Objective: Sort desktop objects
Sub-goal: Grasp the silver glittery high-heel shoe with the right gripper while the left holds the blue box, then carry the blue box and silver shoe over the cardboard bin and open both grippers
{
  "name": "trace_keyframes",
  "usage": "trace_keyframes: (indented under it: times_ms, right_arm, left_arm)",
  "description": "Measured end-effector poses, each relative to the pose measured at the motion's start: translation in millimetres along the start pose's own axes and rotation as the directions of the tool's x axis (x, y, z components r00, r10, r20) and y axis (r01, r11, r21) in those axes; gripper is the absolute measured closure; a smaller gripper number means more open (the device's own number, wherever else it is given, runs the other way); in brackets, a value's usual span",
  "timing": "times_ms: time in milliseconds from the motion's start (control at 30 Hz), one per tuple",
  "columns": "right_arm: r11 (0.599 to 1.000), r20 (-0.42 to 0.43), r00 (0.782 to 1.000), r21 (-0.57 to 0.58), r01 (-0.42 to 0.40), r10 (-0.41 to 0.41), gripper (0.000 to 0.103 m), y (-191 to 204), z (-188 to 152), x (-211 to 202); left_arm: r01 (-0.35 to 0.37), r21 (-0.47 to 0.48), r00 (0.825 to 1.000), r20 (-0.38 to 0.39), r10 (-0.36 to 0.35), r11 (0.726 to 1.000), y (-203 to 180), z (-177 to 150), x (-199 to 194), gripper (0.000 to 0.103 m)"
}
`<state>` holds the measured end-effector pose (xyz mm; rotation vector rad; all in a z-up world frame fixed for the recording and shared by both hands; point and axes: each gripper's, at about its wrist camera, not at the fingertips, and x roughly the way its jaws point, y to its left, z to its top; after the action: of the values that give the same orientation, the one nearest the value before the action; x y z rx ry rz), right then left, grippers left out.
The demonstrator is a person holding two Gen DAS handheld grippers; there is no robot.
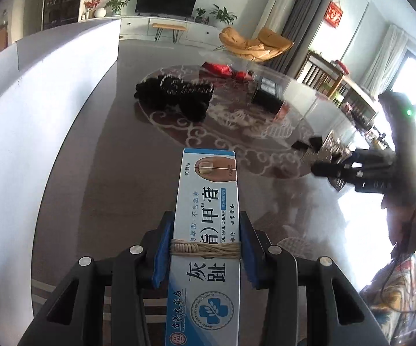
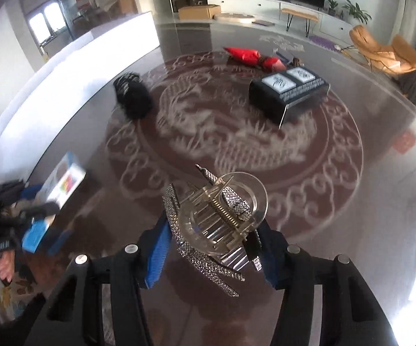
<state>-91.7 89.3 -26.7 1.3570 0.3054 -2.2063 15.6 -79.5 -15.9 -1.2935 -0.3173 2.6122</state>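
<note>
glass table [image 2: 366, 190]; left gripper [image 1: 205, 248] grips ointment box [image 1: 208, 201]

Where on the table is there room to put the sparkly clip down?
Bare glass table lies ahead of the rhinestone hair clip, short of the black box. The middle between the black furry clip and that box is also free. Near the red packet is crowded.

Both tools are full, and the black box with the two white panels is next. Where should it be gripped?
Grip the black box across its two long side walls, coming from above. It lies flat with open glass table around it. Its exact depth is unclear.
</note>
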Motion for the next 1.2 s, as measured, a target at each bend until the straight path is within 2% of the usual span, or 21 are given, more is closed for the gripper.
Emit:
trace_keyframes:
  times_ms: [100,267,367,433,467,567,667,767,867,933,967,1000,1033,1067,1100,1167,1200]
  right_arm:
    - [1.0,0.02,1.0,-0.004,-0.011,0.011,0.048,11.0,2.9,-13.5]
    - [0.998,0.129,0.99,-0.042,-0.056,0.061,0.048,55.2,40.6,-46.8]
    - [0.991,0.196,0.973,-0.091,-0.103,0.119,0.048,100.5,75.1,-63.9]
    - [0.983,0.233,0.959,-0.125,-0.137,0.164,0.048,133.6,97.3,-71.1]
    - [0.976,0.246,0.95,-0.145,-0.161,0.193,0.048,152.2,109.6,-72.3]
    - [0.957,0.251,0.933,-0.199,-0.209,0.256,0.048,203.1,141.1,-68.3]
    - [0.939,0.213,0.93,-0.236,-0.249,0.3,0.048,251.2,166.8,-48.4]
    - [0.931,0.163,0.936,-0.25,-0.267,0.312,0.048,290.0,178.7,-18.6]
    - [0.934,0.105,0.947,-0.229,-0.275,0.305,0.046,315.1,182.5,16.7]
    - [0.939,0.072,0.95,-0.194,-0.284,0.303,0.043,322.7,183.7,37.1]
    - [0.938,0.064,0.946,-0.167,-0.304,0.318,0.032,323.0,184.2,44.8]
    - [0.939,0.065,0.943,-0.14,-0.314,0.325,0.024,321.0,185.0,49.2]
    - [0.939,0.081,0.938,-0.104,-0.329,0.338,0.016,316.1,185.1,49.3]
    - [0.933,0.096,0.93,-0.085,-0.349,0.356,0.014,309.0,184.5,48.0]
    - [0.928,0.114,0.921,-0.071,-0.366,0.373,0.014,302.2,183.0,43.4]
    - [0.926,0.171,0.911,-0.059,-0.372,0.376,0.012,282.3,178.6,30.1]
    - [0.93,0.199,0.909,-0.057,-0.363,0.367,0.011,271.8,175.8,23.5]
  left_arm:
    - [0.031,-0.008,0.998,0.056,-0.031,0.999,-4.1,11.8,-26.2,0.06]
    - [0.062,-0.042,0.981,0.189,-0.053,0.997,10.5,42.3,-92.4,0.06]
    - [0.046,-0.075,0.968,0.251,-0.026,0.996,39.5,61.0,-131.1,0.06]
    - [0.011,-0.102,0.963,0.269,0.017,0.995,64.4,71.1,-149.2,0.06]
    - [-0.031,-0.113,0.961,0.269,0.061,0.993,79.7,76.0,-156.1,0.06]
    - [-0.154,-0.17,0.954,0.229,0.191,0.973,130.7,83.9,-161.8,0.06]
    - [-0.23,-0.242,0.948,0.163,0.273,0.943,176.7,81.5,-155.4,0.06]
    - [-0.284,-0.293,0.946,0.069,0.316,0.913,219.5,73.5,-137.6,0.06]
    - [-0.332,-0.322,0.939,-0.023,0.343,0.887,244.1,64.4,-119.3,0.059]
    - [-0.353,-0.337,0.933,-0.064,0.353,0.873,254.9,58.4,-111.4,0.055]
    - [-0.343,-0.36,0.937,-0.064,0.344,0.868,258.8,54.4,-112.1,0.053]
    - [-0.323,-0.379,0.942,-0.044,0.331,0.867,260.4,52.7,-115.8,0.04]
    - [-0.317,-0.392,0.941,-0.014,0.339,0.864,260.0,51.2,-121.4,0.03]
    - [-0.322,-0.396,0.935,0.01,0.355,0.86,257.8,51.1,-125.3,0.015]
    - [-0.333,-0.397,0.924,0.042,0.379,0.855,257.7,51.6,-129.7,0.008]
    - [-0.35,-0.398,0.903,0.097,0.418,0.848,250.1,49.8,-135.6,0.006]
    - [-0.343,-0.4,0.904,0.105,0.414,0.85,251.3,49.7,-136.1,0.006]
